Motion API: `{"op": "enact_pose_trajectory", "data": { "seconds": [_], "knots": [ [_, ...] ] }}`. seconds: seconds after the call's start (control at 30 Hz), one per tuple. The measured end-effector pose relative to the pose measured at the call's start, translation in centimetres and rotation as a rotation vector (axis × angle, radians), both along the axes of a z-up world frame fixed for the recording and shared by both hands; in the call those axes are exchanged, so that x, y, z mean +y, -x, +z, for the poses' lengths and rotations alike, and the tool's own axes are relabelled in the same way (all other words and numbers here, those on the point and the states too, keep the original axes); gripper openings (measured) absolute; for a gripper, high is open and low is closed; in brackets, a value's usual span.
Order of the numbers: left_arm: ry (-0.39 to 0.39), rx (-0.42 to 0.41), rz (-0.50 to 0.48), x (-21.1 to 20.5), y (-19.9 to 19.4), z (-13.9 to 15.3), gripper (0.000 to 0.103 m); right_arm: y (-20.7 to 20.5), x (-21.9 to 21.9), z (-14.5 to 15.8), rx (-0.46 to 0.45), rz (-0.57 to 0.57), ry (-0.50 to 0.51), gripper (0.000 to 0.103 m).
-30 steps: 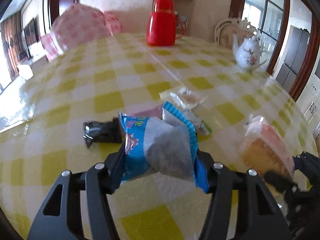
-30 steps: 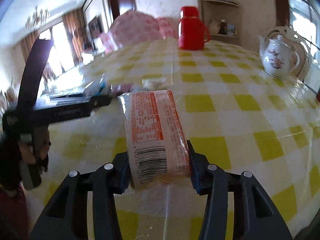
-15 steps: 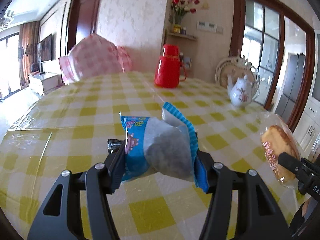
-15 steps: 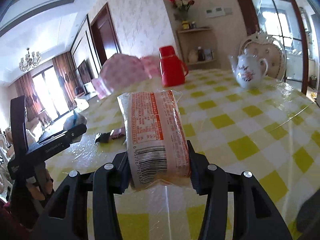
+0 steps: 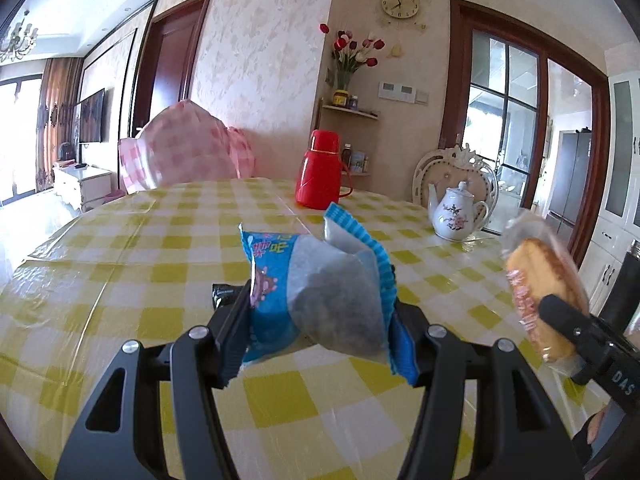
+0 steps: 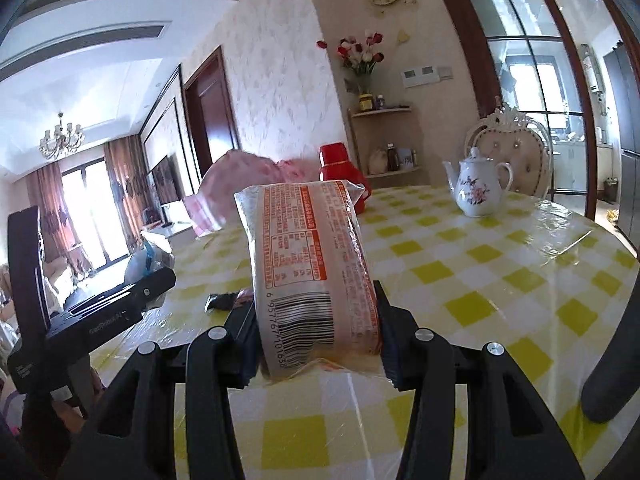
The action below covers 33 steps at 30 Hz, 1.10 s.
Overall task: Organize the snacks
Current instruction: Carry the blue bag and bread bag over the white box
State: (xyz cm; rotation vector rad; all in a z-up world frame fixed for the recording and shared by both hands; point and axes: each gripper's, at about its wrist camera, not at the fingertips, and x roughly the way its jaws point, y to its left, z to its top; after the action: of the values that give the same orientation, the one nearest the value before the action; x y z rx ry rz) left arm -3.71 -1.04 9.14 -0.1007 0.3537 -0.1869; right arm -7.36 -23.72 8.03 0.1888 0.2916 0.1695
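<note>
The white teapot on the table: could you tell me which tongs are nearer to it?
Right. The right tongs, holding the cake packet, sit on the teapot side; the left tongs are farther across.

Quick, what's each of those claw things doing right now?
Left gripper: closed on the blue snack packet.
Right gripper: closed on the wrapped cake.

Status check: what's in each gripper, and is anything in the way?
Left gripper shut on blue snack packet. Right gripper shut on wrapped cake. Both lifted off table. Nothing blocking.
</note>
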Motion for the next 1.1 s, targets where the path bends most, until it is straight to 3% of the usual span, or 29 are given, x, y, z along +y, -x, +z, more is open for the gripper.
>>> {"op": "enact_pose_trajectory", "data": {
  "seconds": [0.33, 0.77, 1.1],
  "knots": [
    [0.021, -0.015, 0.003, 1.1, 4.2, 0.0, 0.059, 3.2, 1.4, 0.1, -0.005, 0.061, -0.064, 0.047],
    [-0.035, 0.026, 0.039, 3.0, 9.0, 0.2, 0.059, 6.1, 5.6, 0.3, 0.025, 0.189, -0.071, 0.047],
    [-0.093, 0.065, 0.106, 6.6, 12.8, 0.2, 0.060, 8.4, 11.5, 0.1, 0.053, 0.343, -0.031, 0.047]
  ]
}}
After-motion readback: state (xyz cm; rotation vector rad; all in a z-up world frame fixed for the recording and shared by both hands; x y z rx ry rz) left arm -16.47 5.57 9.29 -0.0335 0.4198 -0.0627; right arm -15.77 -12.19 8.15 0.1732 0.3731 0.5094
